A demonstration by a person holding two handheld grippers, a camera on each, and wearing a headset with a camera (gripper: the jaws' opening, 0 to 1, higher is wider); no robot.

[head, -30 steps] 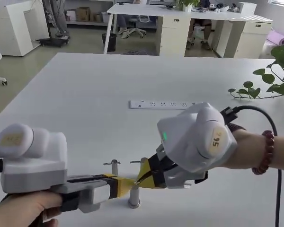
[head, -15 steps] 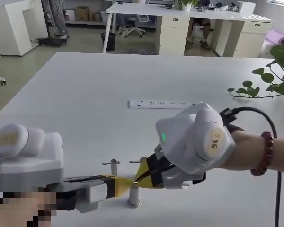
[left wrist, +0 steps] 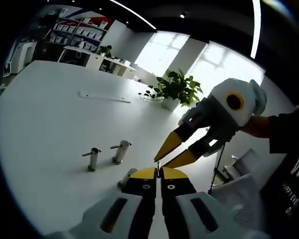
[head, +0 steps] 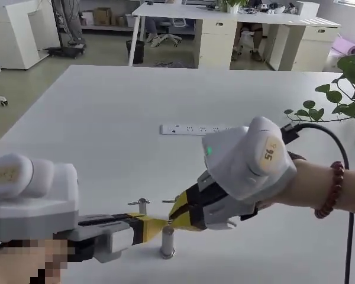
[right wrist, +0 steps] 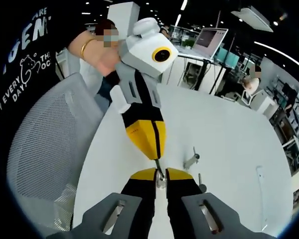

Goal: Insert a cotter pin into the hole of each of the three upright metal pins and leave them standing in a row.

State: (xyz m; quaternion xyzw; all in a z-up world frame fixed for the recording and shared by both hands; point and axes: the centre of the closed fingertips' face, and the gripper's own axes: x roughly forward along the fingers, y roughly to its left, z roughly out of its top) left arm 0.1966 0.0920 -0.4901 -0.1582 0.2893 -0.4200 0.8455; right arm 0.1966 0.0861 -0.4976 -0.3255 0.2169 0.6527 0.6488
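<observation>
Metal pins (head: 167,240) before power strip (head: 192,129)

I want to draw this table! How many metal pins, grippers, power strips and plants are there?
Upright metal pins: 3
Grippers: 2 (left gripper, right gripper)
Power strip: 1
Plant: 1
Total: 7

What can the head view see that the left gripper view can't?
The head view adds a red bead bracelet on the person's wrist and the office desks far behind. The left gripper view adds the person's dark shirt and a thin cotter pin pinched in the left gripper. Both share the white table, power strip, plant, right gripper and metal pins.
</observation>
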